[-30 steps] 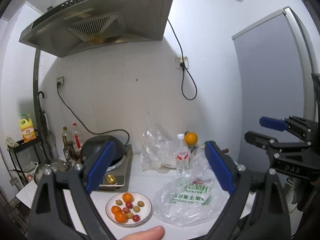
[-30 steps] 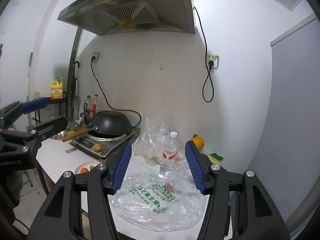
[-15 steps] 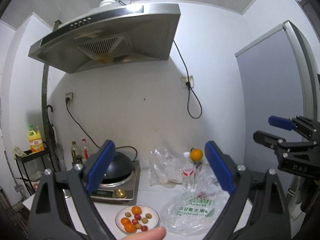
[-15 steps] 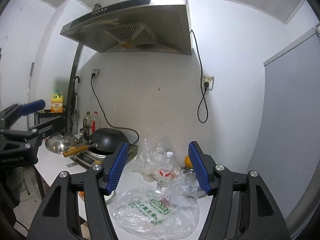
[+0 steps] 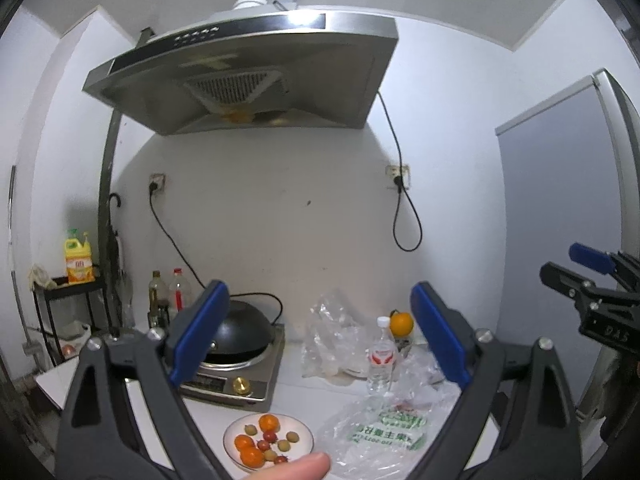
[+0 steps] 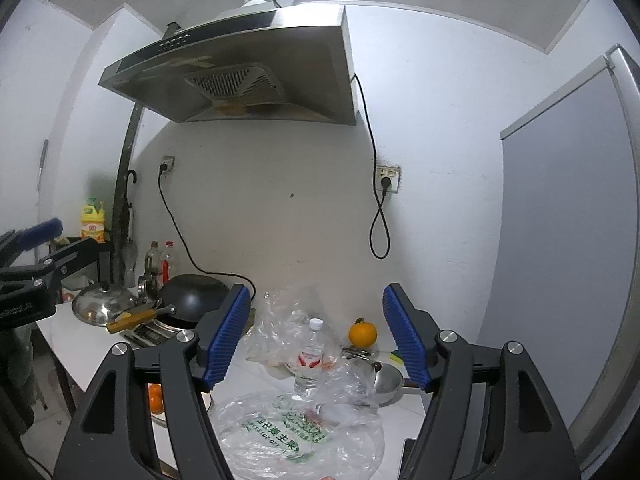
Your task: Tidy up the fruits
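Note:
A white plate (image 5: 304,434) with small oranges, red and green fruits sits at the counter's front, below my left gripper (image 5: 318,332), which is open, empty and held well back from it. A clear plastic bag with green print (image 5: 384,432) lies right of the plate; it also shows in the right wrist view (image 6: 288,436). A lone orange (image 5: 401,323) stands at the back by the wall; it also shows in the right wrist view (image 6: 362,334). My right gripper (image 6: 316,336) is open and empty, above the bag. An orange on the plate (image 6: 155,397) peeks past its left finger.
A black wok (image 5: 240,332) sits on an induction cooker at the left. A water bottle (image 6: 310,360) and crumpled clear bags (image 5: 332,340) stand mid-counter. A steel bowl (image 6: 386,384) lies right, a pot lid (image 6: 100,306) left. A range hood (image 5: 248,80) hangs overhead.
Both grippers have pulled back and tilted upward from the counter. The plate, bag and bottle now sit lower and smaller in view. Both stay open.

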A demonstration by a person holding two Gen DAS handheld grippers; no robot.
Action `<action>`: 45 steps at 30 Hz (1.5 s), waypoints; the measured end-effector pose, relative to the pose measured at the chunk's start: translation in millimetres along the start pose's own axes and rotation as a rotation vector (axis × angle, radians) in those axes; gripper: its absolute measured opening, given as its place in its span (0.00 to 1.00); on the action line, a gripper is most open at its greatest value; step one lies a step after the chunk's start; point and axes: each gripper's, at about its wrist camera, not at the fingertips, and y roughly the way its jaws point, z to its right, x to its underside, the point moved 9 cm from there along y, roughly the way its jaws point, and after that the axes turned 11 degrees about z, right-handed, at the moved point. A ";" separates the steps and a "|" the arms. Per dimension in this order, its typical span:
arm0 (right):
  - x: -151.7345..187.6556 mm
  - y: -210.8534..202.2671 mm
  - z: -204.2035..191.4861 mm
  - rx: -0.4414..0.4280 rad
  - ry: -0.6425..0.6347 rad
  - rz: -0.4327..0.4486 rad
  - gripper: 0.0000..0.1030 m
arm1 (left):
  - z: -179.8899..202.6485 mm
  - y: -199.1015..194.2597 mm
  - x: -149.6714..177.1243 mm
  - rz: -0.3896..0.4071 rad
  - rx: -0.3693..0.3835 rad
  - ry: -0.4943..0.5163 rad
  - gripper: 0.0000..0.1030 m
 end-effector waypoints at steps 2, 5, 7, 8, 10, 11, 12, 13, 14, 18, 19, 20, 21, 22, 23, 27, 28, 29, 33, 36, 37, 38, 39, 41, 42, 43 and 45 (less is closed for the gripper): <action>1.8 2.6 -0.1 -0.002 -0.004 -0.006 0.70 | -1.9 2.5 2.7 -0.003 -0.005 -0.011 0.91; 4.0 5.6 -1.4 -0.008 -0.007 -0.012 0.70 | -1.6 5.5 5.9 -0.010 -0.001 -0.018 0.91; 5.2 6.5 -2.2 -0.010 -0.007 -0.014 0.70 | 0.0 7.0 8.5 -0.016 0.000 -0.011 0.91; 5.7 7.1 -2.6 -0.011 -0.007 -0.015 0.70 | 0.8 7.9 9.3 -0.020 0.001 -0.008 0.91; 6.4 7.8 -3.7 -0.012 -0.008 -0.017 0.70 | 2.1 8.3 11.1 -0.024 0.005 -0.006 0.91; 7.0 7.9 -3.7 -0.011 -0.008 -0.018 0.70 | 2.4 8.8 11.6 -0.025 0.006 -0.005 0.91; 7.5 8.1 -3.6 -0.011 -0.007 -0.020 0.70 | 3.0 8.4 11.8 -0.025 0.007 -0.006 0.91; 7.6 8.2 -3.5 -0.011 -0.007 -0.020 0.70 | 3.1 8.3 11.7 -0.024 0.007 -0.005 0.91; 7.6 8.2 -3.3 -0.010 -0.008 -0.021 0.70 | 3.5 7.8 11.7 -0.023 0.006 -0.004 0.91; 7.5 8.1 -3.1 -0.009 -0.008 -0.020 0.71 | 3.6 6.5 12.2 -0.023 0.009 -0.005 0.91; 7.4 7.8 -3.4 -0.010 -0.008 -0.019 0.71 | 3.8 6.6 12.1 -0.022 0.010 -0.006 0.91; 7.0 7.6 -3.3 -0.010 -0.009 -0.017 0.70 | 4.1 6.5 12.4 -0.022 0.010 -0.004 0.91; 6.9 7.3 -3.3 -0.009 -0.009 -0.016 0.70 | 4.4 6.3 12.4 -0.022 0.010 -0.004 0.91; 6.8 7.0 -3.4 -0.009 -0.010 -0.015 0.71 | 4.9 6.0 12.5 -0.021 0.012 -0.004 0.91; 6.7 6.7 -3.4 -0.008 -0.011 -0.014 0.71 | 5.5 5.7 12.5 -0.020 0.014 -0.001 0.91; 6.9 6.8 -2.6 -0.004 -0.011 -0.015 0.71 | 7.7 4.1 11.0 -0.015 0.020 0.004 0.91; 6.6 6.4 -2.9 -0.003 -0.010 -0.015 0.71 | 8.1 3.8 11.1 -0.015 0.022 0.005 0.91; 6.3 6.3 -2.9 -0.003 -0.009 -0.014 0.71 | 8.6 3.5 11.4 -0.016 0.023 0.006 0.91; 6.1 6.6 -2.7 -0.002 -0.011 -0.014 0.71 | 10.7 4.9 14.3 -0.029 0.031 0.009 0.91; 5.9 6.3 -2.6 -0.002 -0.011 -0.014 0.71 | 12.1 5.1 16.0 -0.036 0.037 0.014 0.91; 6.0 6.5 -2.7 -0.003 -0.011 -0.014 0.71 | 12.4 4.9 15.7 -0.036 0.038 0.016 0.91; 6.1 6.4 -2.7 -0.003 -0.011 -0.015 0.71 | 12.7 4.4 15.8 -0.035 0.038 0.018 0.91; 6.0 6.4 -2.9 -0.003 -0.011 -0.016 0.71 | 13.1 4.2 15.8 -0.035 0.039 0.019 0.91; 5.6 6.6 -3.6 -0.005 -0.012 -0.017 0.71 | 13.3 4.2 16.3 -0.035 0.038 0.020 0.91; 5.5 7.0 -4.0 -0.005 -0.013 -0.017 0.71 | 13.3 4.0 16.3 -0.036 0.039 0.020 0.91; 5.4 7.2 -3.8 -0.005 -0.013 -0.018 0.71 | 13.6 4.2 16.8 -0.038 0.039 0.020 0.91; 5.4 7.2 -3.9 -0.006 -0.012 -0.018 0.71 | 14.4 4.4 17.7 -0.041 0.039 0.022 0.91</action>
